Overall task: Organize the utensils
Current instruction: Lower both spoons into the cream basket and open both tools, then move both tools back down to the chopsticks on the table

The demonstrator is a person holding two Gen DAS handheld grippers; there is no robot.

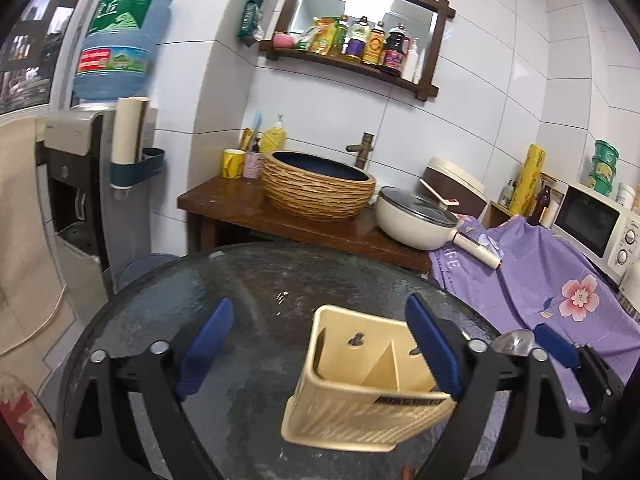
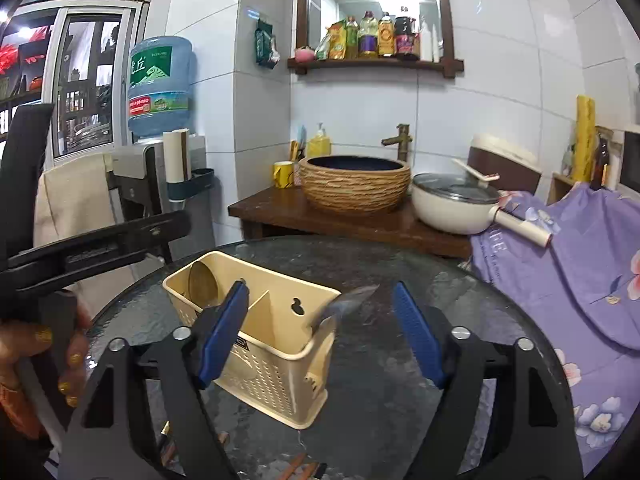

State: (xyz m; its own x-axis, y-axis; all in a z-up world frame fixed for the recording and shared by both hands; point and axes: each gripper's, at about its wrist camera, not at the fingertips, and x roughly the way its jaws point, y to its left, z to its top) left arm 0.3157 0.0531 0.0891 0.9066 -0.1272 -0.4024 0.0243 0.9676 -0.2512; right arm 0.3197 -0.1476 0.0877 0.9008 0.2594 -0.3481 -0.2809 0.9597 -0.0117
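- left gripper (image 1: 320,344) spread wide, pinching nothing, above the beige utensil holder (image 1: 360,380)
- right gripper (image 2: 324,332) spread too; blurred spoon (image 2: 344,304) at holder's rim, on the glass table (image 2: 380,380)

White tiled walls (image 2: 500,92) enclose the room. A wood-framed mirror (image 2: 376,12) hangs above a dark wooden counter (image 2: 280,206), its shelf lined with bottles (image 2: 378,36). On the counter sit a woven-look basin (image 2: 354,184) with a brass tap (image 2: 400,140) and a cream pan (image 2: 452,204). A water dispenser (image 1: 76,184) with a blue jug (image 1: 124,40) stands at left, near a window (image 2: 84,76). A purple floral cloth (image 1: 552,276) drapes furniture on the right beside a microwave (image 1: 596,228). Ceiling light reflects in the mirror.
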